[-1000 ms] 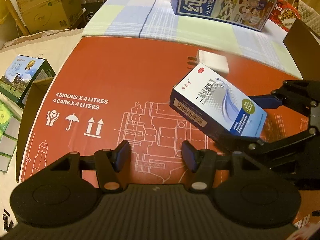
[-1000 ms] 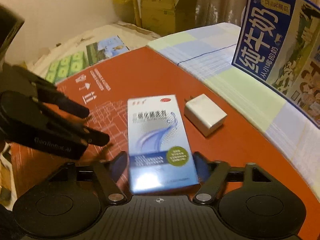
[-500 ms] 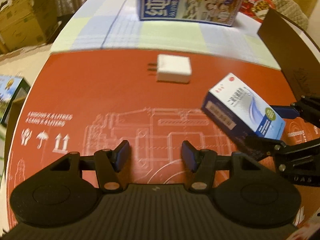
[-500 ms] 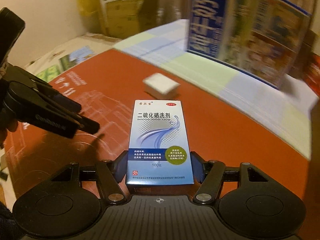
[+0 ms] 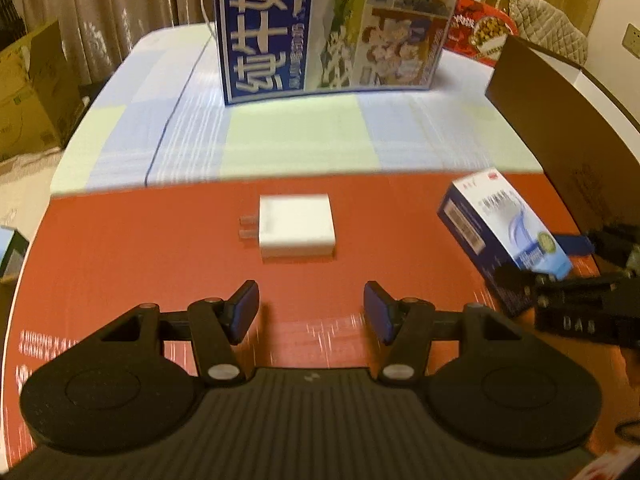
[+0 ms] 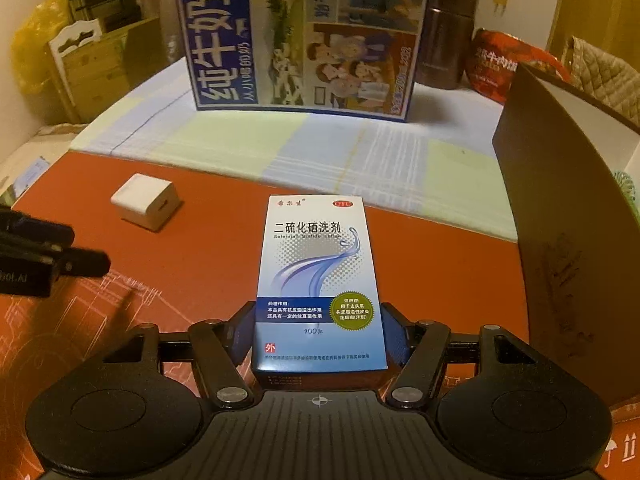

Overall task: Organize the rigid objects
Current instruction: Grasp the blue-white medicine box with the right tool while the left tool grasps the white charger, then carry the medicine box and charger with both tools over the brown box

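A blue and white medicine box (image 6: pixel 318 280) is clamped by its lower end in my right gripper (image 6: pixel 318 336), raised over the red cardboard sheet (image 6: pixel 208 256). The left wrist view shows the same medicine box (image 5: pixel 500 224) at the right, in the right gripper (image 5: pixel 560 264). A white charger plug (image 5: pixel 296 226) lies flat on the red sheet (image 5: pixel 140 248), its prongs pointing left. My left gripper (image 5: pixel 310 312) stands open and empty just short of it. In the right wrist view the charger plug (image 6: pixel 146 200) sits at the left, beyond the left gripper's fingers (image 6: pixel 76 262).
A big blue milk carton box (image 5: pixel 332 28) stands on the checked cloth (image 5: pixel 280 136) behind the red sheet. A dark upright cardboard flap (image 6: pixel 568 240) walls the right side. A brown flask (image 6: pixel 448 36) and a red snack bag (image 6: pixel 504 64) stand at the back right. Cardboard boxes (image 5: pixel 32 88) sit at the left.
Both grippers have swung toward the milk carton box. The charger plug now lies centred ahead of the left gripper. The medicine box, still held, has moved right and rolled upright in the right wrist view.
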Demonstrator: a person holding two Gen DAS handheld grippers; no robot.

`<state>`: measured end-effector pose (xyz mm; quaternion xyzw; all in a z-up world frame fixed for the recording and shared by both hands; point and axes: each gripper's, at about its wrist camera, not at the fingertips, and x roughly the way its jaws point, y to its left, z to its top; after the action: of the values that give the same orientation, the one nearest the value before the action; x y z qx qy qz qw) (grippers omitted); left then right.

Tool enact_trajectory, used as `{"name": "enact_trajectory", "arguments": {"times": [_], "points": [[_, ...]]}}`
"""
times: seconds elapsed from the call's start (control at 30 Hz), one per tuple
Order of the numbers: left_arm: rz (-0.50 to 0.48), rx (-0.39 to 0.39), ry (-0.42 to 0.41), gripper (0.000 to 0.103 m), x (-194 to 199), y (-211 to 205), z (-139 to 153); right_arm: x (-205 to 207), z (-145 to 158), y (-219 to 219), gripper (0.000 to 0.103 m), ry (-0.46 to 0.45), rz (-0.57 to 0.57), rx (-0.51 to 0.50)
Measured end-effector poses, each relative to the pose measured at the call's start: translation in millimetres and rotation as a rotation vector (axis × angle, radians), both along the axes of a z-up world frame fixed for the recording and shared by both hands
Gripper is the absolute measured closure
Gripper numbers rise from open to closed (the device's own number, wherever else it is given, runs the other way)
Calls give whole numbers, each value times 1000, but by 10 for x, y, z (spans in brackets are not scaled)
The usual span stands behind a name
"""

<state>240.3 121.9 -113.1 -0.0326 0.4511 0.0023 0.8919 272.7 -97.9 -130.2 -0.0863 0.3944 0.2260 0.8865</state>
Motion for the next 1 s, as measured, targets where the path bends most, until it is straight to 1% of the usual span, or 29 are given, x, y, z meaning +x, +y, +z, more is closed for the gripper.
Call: {"name": "enact_trajectory", "arguments": {"times": [0.1,0.2,0.37,0.43,0.5,0.57,0.8,1.0], "points": [[5,17,-27,49,141,22,-8,79,-21,5,42,12,-21,-4],[2,23,-37,49,249,34,-32,139,-24,-11,42,21,-40,10],[-18,52,-24,50,411,-2,-124,226,-24,-22,42,27,-60,10],[-17,52,-16,51,452,1,-156,250,-20,-25,42,32,-65,11],[-23,73,-19,52,494,-14,-176,263,-20,-19,41,34,-67,13],[-27,95,-21,57,518,-31,-183,268,-21,-18,41,35,-69,13],[-37,106,-14,58,513,-60,-170,259,-12,-16,41,28,-60,6],[-76,107,-10,58,316,-212,-159,166,3,-34,42,25,-37,-6]]}}
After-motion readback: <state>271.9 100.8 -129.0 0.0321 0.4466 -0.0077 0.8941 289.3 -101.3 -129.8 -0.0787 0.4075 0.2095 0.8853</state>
